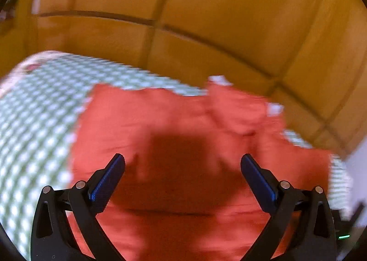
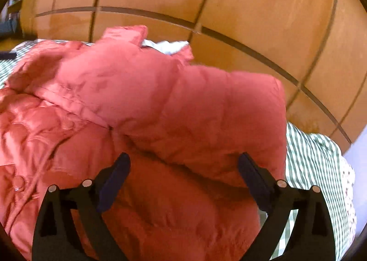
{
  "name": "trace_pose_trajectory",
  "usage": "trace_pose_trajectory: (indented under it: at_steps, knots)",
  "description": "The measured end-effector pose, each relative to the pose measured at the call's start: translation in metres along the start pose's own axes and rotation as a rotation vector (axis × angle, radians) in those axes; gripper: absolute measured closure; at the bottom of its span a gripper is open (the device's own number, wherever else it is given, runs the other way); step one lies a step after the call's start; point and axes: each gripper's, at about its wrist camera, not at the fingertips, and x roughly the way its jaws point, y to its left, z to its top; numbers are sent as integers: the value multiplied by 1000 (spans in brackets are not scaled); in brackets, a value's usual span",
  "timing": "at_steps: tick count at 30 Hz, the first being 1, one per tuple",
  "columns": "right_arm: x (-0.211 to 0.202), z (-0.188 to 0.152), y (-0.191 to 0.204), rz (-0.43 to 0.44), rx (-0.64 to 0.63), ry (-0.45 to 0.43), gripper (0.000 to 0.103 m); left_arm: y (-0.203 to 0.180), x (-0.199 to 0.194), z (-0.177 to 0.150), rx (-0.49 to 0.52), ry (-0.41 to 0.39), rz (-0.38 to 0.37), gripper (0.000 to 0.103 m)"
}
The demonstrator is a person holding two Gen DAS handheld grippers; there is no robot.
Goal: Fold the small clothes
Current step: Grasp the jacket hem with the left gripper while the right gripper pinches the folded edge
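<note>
A small coral-red puffer jacket (image 2: 142, 105) lies on a green and white checked cloth (image 1: 39, 109). In the right wrist view a sleeve or side panel is folded over its body, and a white lining shows at the collar (image 2: 165, 46). My right gripper (image 2: 183, 164) is open, close above the folded part, holding nothing. In the left wrist view the jacket (image 1: 174, 127) is blurred and lies flat under my left gripper (image 1: 182, 164), which is open and empty just above it.
The checked cloth (image 2: 314, 157) covers a bed or table that ends near an orange tiled floor (image 1: 206, 20) beyond. A pale wall or furniture edge (image 1: 360, 155) stands at the right.
</note>
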Motion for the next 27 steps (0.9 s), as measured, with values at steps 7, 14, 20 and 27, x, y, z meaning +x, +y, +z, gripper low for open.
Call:
trace_pose_trajectory:
  at_steps: [7,14,20,27]
  knots:
    - [-10,3,4,-16,2,-28,8,-68,76,-1,106,196,-147,4]
    - [-30,-1,-14,-26,89,-143,8,-82,90,1,71,245,-260,95]
    - [-59,-11,-49,-109,280,-283,5,-35,50,19,-20,80,-214,96]
    - [-55,-11,-88,-102,460,-211,2,16,66,-30,-60,132,-147,96]
